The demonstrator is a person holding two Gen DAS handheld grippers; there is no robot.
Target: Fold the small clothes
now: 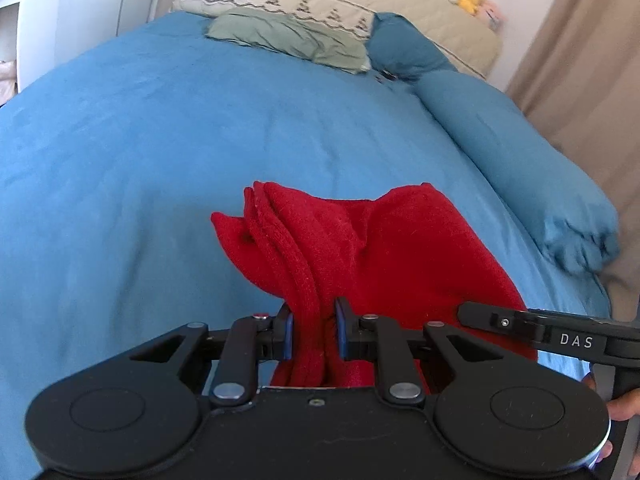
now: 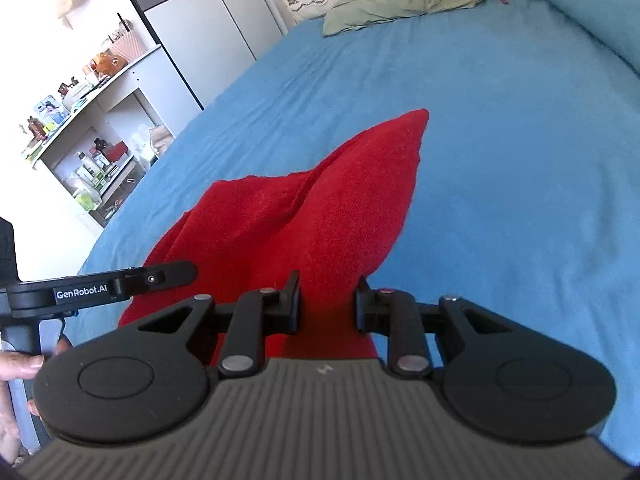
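Two grippers clamp one red cloth (image 1: 360, 248) over the blue bed (image 1: 140, 152). The left gripper (image 1: 313, 332) pinches a bunched, layered edge between its fingers, while the right gripper (image 2: 328, 304) grips another part. The cloth's far corner (image 2: 416, 120) points toward a green pillow (image 2: 400, 4).

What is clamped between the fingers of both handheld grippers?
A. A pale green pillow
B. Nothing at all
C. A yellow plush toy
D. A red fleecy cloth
D: the red fleecy cloth runs between the fingers of the left gripper and of the right gripper, above the blue bedspread.
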